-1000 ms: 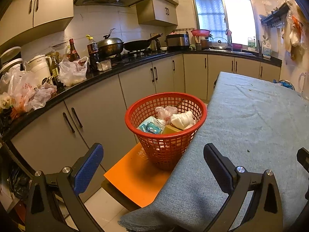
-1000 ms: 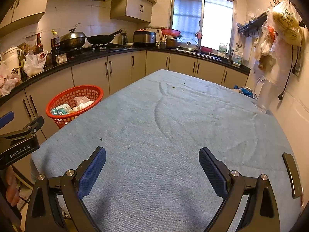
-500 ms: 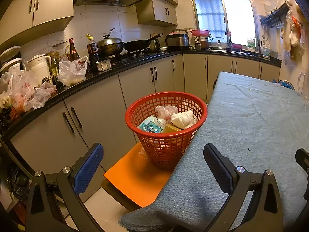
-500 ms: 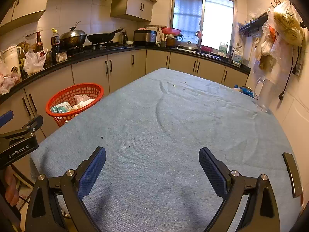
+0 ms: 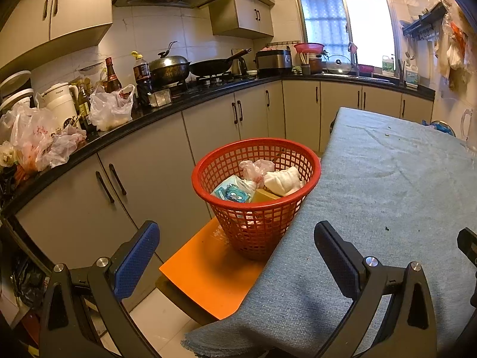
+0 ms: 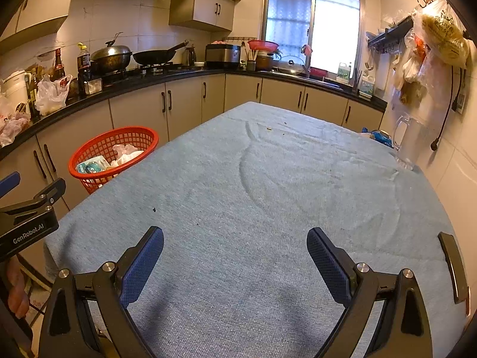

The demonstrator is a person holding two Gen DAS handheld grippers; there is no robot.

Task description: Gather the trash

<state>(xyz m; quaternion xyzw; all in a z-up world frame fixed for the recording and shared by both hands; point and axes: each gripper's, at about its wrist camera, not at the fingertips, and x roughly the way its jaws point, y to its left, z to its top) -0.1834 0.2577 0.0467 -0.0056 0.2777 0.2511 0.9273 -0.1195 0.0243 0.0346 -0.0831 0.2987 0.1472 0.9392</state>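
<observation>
A red mesh basket [image 5: 226,155] [image 6: 89,149] stands on an orange stool [image 5: 205,271] at the table's left edge. Inside lie a blue cartoon packet [image 5: 234,192], a white wad [image 5: 281,180], a crumpled pink bag [image 5: 256,167] and a tan box [image 5: 263,195]. My left gripper [image 5: 235,247] hangs open and empty in front of the basket, over the table's corner. My right gripper [image 6: 235,253] is open and empty above the blue tablecloth [image 6: 283,194]. The left gripper's body [image 6: 26,226] shows at the right wrist view's left edge.
Beige cabinets under a black counter [image 5: 167,110] run along the left and back, crowded with plastic bags [image 5: 110,107], bottles, a wok and a pan. A clear jug [image 6: 407,140] and a blue wrapper [image 6: 377,135] sit at the table's far right. A dark flat object [image 6: 451,265] lies near right.
Both views have shifted only slightly; the grippers stay open and nothing was picked up or dropped.
</observation>
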